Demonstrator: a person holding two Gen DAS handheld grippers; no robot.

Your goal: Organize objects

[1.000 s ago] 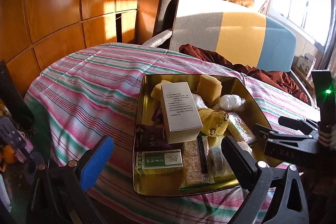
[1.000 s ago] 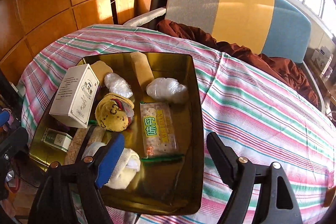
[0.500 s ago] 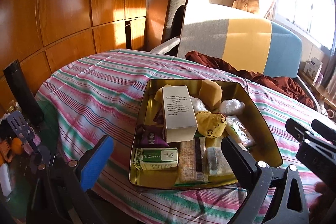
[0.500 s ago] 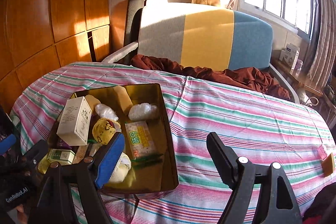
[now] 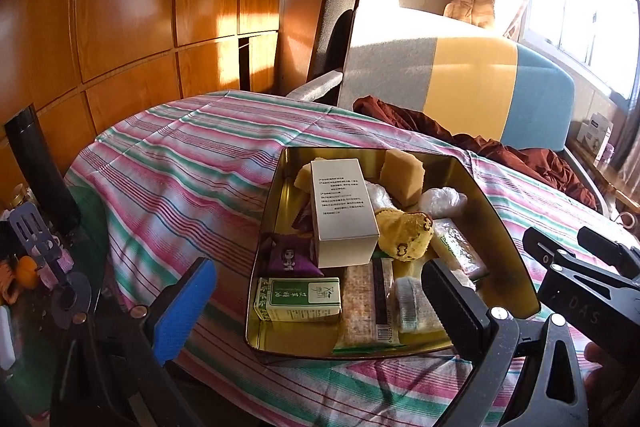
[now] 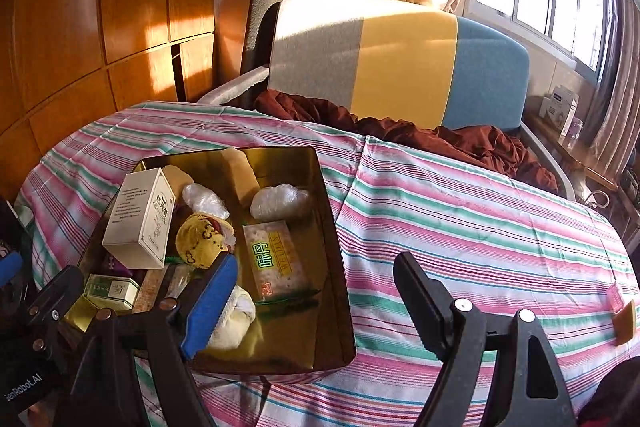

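both grippers hover empty above the gold tin [image 5: 504, 227] of snacks.

A glossy gold metal tin [image 5: 496, 211] is set on striped woven cloth [image 5: 192, 163]; behind, wood panelling [image 5: 124, 7] is polished smooth.

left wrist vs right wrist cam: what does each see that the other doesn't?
Left wrist only: a purple packet in the tin, and a slotted spatula beside the table.
Right wrist only: a small orange item on the cloth at the table's far right.
Both: the gold tin, white box, green box, and both grippers open, holding nothing.
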